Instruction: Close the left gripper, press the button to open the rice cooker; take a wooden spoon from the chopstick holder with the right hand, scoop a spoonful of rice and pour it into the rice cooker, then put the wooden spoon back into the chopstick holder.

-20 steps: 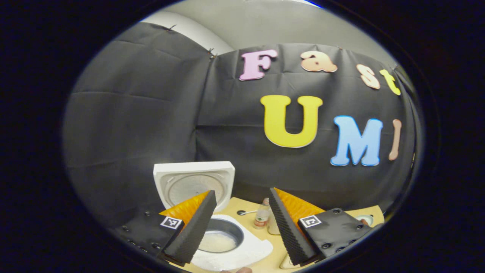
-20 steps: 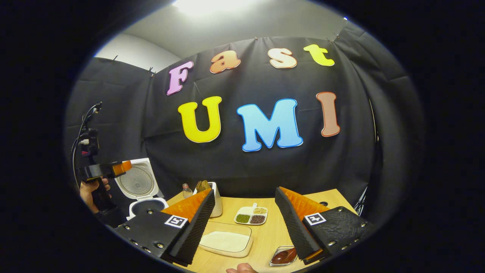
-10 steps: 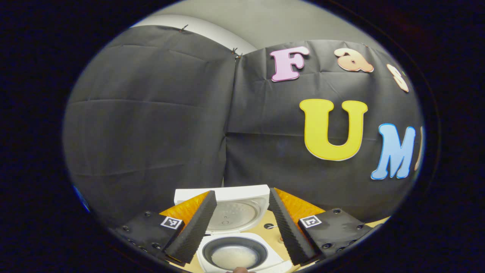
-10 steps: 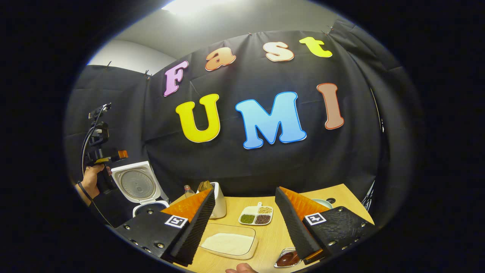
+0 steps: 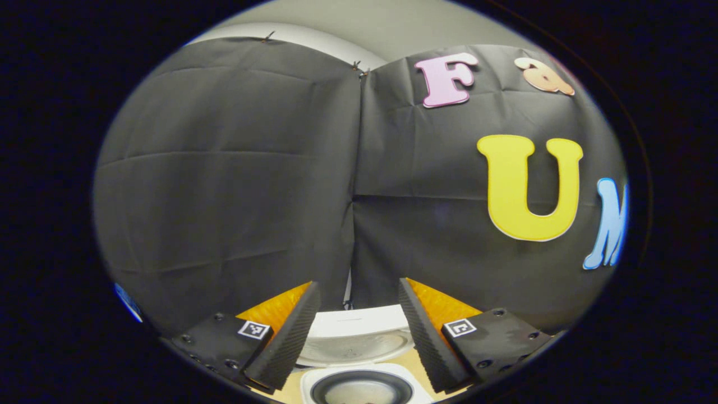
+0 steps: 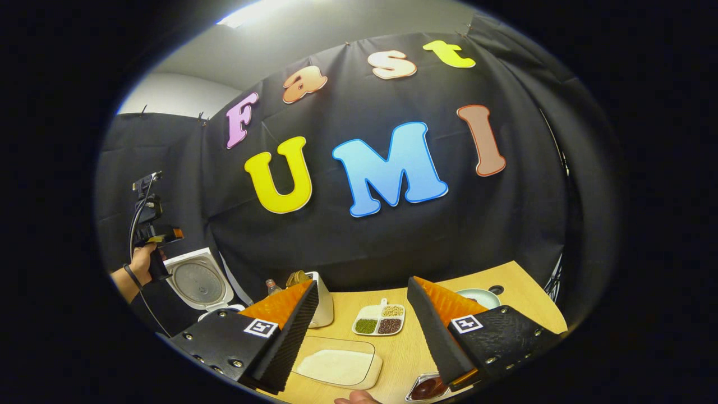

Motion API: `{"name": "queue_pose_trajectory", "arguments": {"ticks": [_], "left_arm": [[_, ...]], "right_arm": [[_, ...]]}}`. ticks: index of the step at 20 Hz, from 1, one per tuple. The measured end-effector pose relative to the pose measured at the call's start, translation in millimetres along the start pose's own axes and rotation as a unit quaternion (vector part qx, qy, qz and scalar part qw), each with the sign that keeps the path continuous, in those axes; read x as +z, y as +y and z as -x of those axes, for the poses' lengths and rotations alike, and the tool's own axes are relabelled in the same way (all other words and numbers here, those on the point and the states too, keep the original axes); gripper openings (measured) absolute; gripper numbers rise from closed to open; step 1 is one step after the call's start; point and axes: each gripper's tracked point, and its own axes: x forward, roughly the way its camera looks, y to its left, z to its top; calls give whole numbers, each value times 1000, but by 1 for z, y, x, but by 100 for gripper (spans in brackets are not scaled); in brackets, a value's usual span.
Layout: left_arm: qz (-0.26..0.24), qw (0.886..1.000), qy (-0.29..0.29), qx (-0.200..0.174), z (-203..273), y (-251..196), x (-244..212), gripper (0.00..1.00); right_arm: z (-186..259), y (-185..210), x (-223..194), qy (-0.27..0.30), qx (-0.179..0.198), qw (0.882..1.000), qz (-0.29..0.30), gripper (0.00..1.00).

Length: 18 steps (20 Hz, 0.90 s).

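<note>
Both grippers stand with jaws spread and nothing between them. From the left gripper (image 5: 359, 331) view, the rice cooker (image 5: 364, 387) sits directly below and ahead, its lid (image 5: 359, 336) swung up and back against the booth wall, the dark inner pot (image 5: 362, 390) exposed at the bottom edge. So the button press looks done: the cooker is open.

From the right gripper (image 6: 362, 331) view, the same cooker (image 6: 216, 311) shows at far left with its raised lid (image 6: 196, 280), and a hand (image 6: 143, 261) holds the left gripper (image 6: 160, 235) above and beside it. Just right of the cooker stands the white chopstick holder (image 6: 324, 306) with wooden utensil heads (image 6: 297, 278) poking out of its top; which of them is the spoon I cannot tell. A small bottle (image 6: 273, 287) stands beside it. Nearer, between the right gripper's fingers, lies a clear tray of rice (image 6: 336, 367) on the wooden table (image 6: 521, 297). Farther back is a divided dish of beans and grains (image 6: 380, 321), a pale bowl (image 6: 477, 296) to the right, and a small dish of dark sauce (image 6: 426, 388) at the bottom edge.

Whether a spoonful has already gone in, I cannot say; the pot's contents are barely visible. With the right gripper empty and wooden heads in the holder, either the spoon steps remain or they are finished.
</note>
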Motion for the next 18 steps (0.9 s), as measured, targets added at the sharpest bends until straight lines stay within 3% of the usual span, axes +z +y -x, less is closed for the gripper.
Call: {"name": "queue_pose_trajectory", "arguments": {"ticks": [3, 12, 14, 16, 18], "left_arm": [[14, 999, 23, 20, -25, 9, -11, 97], [-22, 996, 65, 56, -81, 21, -40, 100], [-34, 993, 78, 81, -86, 29, -54, 97], [-27, 993, 71, 91, -90, 30, -58, 100], [-19, 993, 74, 94, -86, 30, -57, 96]], "right_arm": [[-11, -9, -1, 5, -4, 1000, -3, 96], [-27, -24, -4, 15, -23, 1000, 3, 96], [-27, -24, -4, 15, -26, 1000, 4, 96], [-26, -22, -7, 18, -24, 1000, 6, 96], [-26, -17, -6, 15, -18, 1000, 2, 96]]}}
